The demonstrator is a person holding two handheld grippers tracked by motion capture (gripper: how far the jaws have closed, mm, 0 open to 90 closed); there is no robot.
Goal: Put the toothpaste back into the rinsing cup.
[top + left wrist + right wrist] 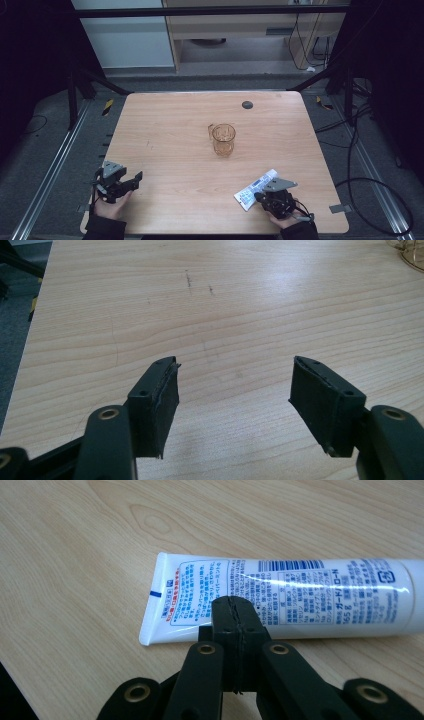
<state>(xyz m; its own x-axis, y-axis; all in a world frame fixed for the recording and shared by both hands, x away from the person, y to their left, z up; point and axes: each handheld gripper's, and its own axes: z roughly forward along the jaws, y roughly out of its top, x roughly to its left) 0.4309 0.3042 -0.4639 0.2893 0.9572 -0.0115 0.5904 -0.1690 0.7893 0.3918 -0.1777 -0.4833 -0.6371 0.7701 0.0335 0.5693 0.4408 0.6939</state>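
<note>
A white toothpaste tube (252, 189) with blue and red print lies flat on the wooden table (170, 135) at the front right. My right gripper (261, 196) is right at it; in the right gripper view its jaws (235, 602) are pressed together with nothing between them, their tips over the near edge of the tube (310, 590) towards its crimped end. A clear glass mug (223, 140) stands upright mid-table. At the front left corner my left gripper (133, 181) hovers over bare wood, its jaws (235, 372) apart and empty.
A dark round grommet (247, 104) sits in the tabletop near the far edge. The mug's rim (412, 252) peeks in at the top right of the left gripper view. Cables and metal rails run along the floor on both sides of the table.
</note>
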